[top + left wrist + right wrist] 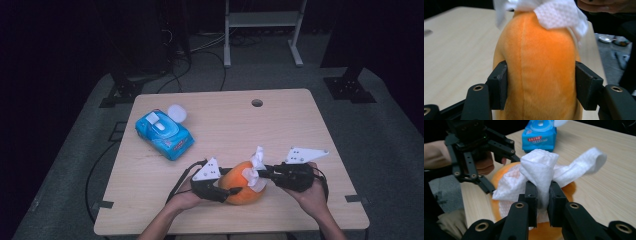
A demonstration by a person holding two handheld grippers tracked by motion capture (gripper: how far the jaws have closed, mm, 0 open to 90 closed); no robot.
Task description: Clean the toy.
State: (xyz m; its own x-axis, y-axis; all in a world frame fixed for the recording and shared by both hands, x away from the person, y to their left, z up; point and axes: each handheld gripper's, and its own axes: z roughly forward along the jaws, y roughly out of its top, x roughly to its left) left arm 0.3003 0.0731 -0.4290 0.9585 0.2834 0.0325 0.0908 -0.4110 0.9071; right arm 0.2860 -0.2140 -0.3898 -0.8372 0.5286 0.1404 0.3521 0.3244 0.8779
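1. Plainly, the left claw clamps the orange plush toy on the bench; its base is cut off.
2. Right claw pinches a white wipe draped over the toy's far end, hiding it.

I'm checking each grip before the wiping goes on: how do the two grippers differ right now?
The left gripper has its jaws spread wide, pressed on the sides of the orange plush toy; the right gripper has its jaws nearly together, pinching a white wipe. The left one steadies the toy on the table, while the right one holds the wipe against the toy's top. Both are black, hand-held and shut on something.
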